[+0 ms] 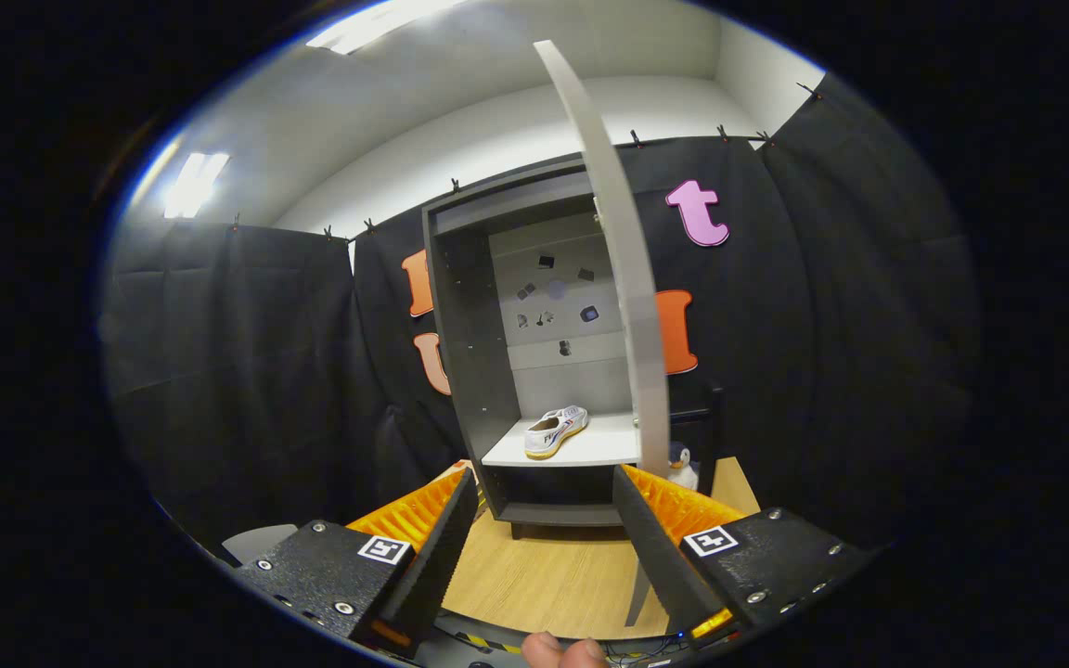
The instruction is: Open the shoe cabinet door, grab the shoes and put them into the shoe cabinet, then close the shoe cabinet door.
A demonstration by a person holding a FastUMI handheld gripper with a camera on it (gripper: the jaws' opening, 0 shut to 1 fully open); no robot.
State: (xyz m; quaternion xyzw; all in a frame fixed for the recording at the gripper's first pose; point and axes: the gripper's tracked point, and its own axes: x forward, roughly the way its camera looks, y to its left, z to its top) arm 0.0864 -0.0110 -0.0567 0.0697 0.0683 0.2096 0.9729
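Cabinet (pixel 470 325) opening clear; open door (pixel 632 278) edge-on at right.

Black cloth walls (pixel 247 371), white ceiling with bright strip lights (pixel 193 184), pale wood floor (pixel 553 580).

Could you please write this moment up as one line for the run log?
gripper: open, empty | cabinet door: open, edge-on beyond right finger | shoe: on shelf inside | left to do: close door

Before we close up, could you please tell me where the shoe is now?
The white sneaker lies on the shoe cabinet's shelf, left of the open door, beyond the open tongs.
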